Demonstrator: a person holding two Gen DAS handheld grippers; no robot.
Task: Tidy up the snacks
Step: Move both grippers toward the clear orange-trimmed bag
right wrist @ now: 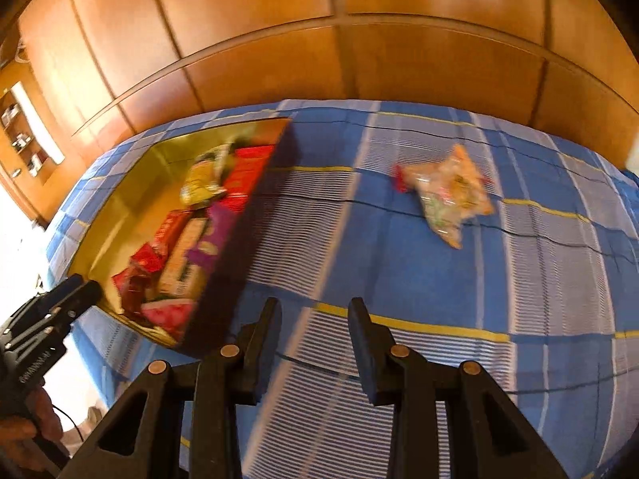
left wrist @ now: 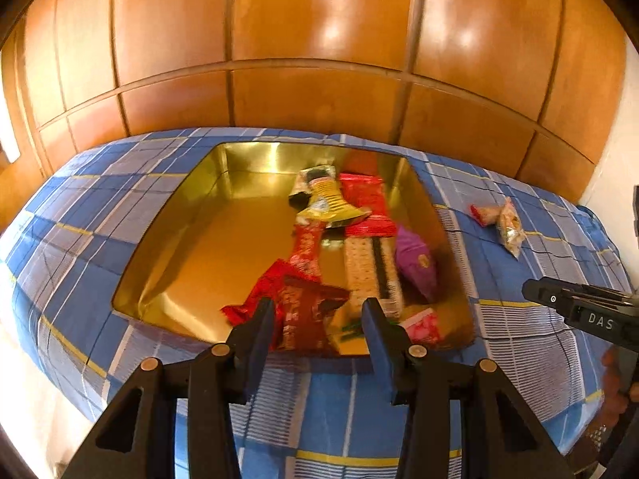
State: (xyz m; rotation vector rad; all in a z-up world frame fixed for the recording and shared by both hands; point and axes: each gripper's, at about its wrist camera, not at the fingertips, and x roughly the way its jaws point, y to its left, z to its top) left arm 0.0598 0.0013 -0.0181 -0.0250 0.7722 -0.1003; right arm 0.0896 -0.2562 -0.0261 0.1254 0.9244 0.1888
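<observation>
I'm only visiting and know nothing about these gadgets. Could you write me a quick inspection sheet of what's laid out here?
Surface: bed covered in a blue, white and yellow checked sheet.
Job's things: shallow gold metal tray on the sheet, holding many snack packets, among them a yellow striped packet, a purple pouch and a dark red wrapper. Two clear packets of mixed snacks lie on the sheet outside the tray.
Clutter: nothing seen.
Grippers: left gripper near the tray's front edge, jaws apart, holding nothing; right gripper over bare sheet, jaws apart, empty.
Cables: thin dark cable by the hand holding the left gripper.
Surroundings: glossy wooden panelled wall; shelf unit at the far left.
</observation>
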